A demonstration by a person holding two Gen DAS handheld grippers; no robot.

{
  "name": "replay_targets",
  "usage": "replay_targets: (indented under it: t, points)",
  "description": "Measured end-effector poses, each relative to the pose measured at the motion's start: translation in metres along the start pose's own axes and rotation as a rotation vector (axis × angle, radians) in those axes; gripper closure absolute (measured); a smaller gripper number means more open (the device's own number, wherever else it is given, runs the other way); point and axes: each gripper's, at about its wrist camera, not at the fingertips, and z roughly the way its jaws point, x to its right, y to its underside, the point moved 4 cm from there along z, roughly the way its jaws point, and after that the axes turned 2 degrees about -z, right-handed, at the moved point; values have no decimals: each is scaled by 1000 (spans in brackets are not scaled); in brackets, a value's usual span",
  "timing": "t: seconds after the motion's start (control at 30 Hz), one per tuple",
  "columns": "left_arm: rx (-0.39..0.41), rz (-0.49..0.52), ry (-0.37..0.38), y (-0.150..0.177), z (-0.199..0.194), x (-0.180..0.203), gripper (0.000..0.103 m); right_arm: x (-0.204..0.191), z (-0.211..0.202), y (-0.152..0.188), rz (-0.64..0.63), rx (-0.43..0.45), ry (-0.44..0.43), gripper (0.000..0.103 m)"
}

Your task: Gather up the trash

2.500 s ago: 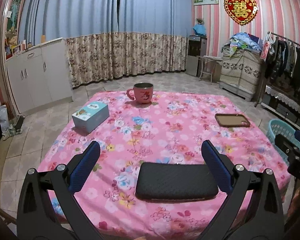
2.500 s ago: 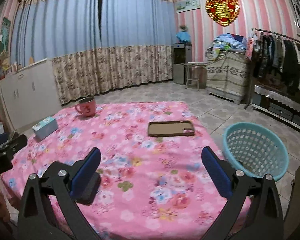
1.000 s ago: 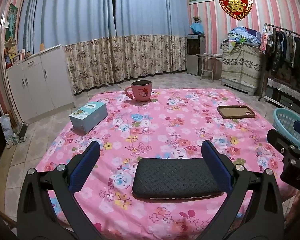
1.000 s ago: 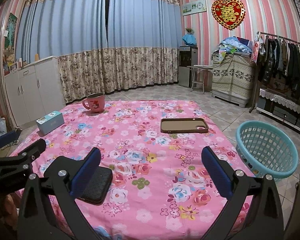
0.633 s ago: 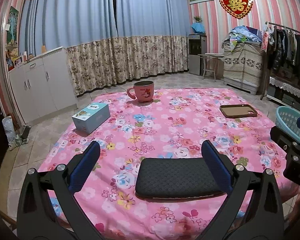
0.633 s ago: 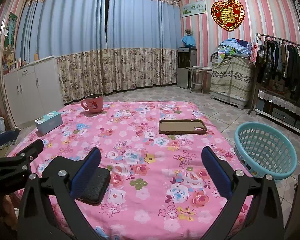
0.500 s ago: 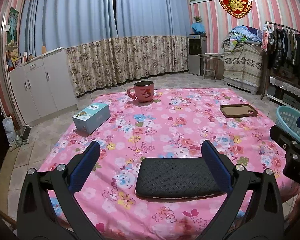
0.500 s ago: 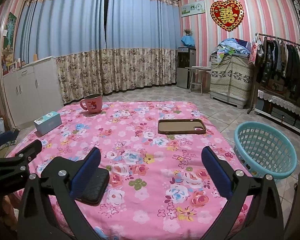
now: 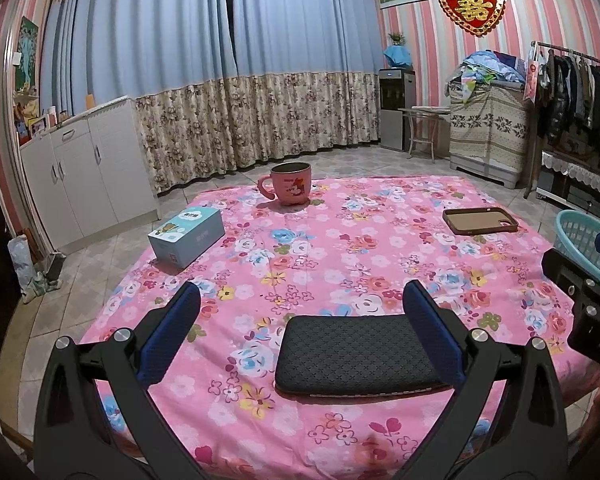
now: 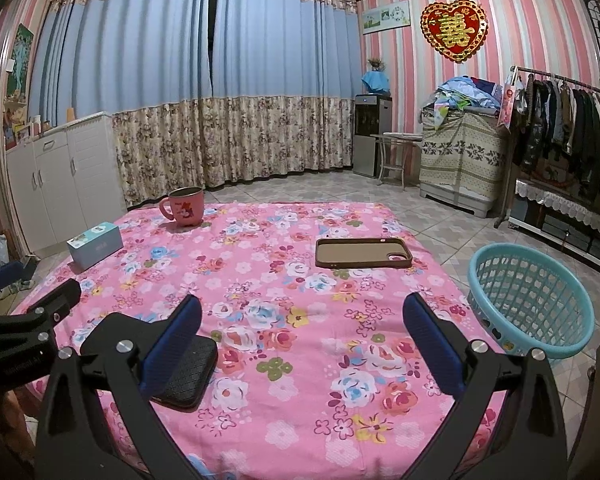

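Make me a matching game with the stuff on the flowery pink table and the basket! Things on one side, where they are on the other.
Things:
1. pink cartoon mug
2. light blue cardboard box
3. brown phone case
4. turquoise plastic basket

Places:
A. on the floor beside the table's right side
B. flat on the table's right side
C. near the table's left edge
D. at the table's far edge, nearest the curtains

Pairs: 1-D, 2-C, 3-B, 4-A
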Motion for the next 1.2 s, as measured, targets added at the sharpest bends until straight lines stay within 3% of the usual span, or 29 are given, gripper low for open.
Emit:
replay_targets:
  t: [1.2]
  points:
    - [-1, -2, 12, -1, 0, 0, 5, 1, 1, 2, -8, 7, 2, 5]
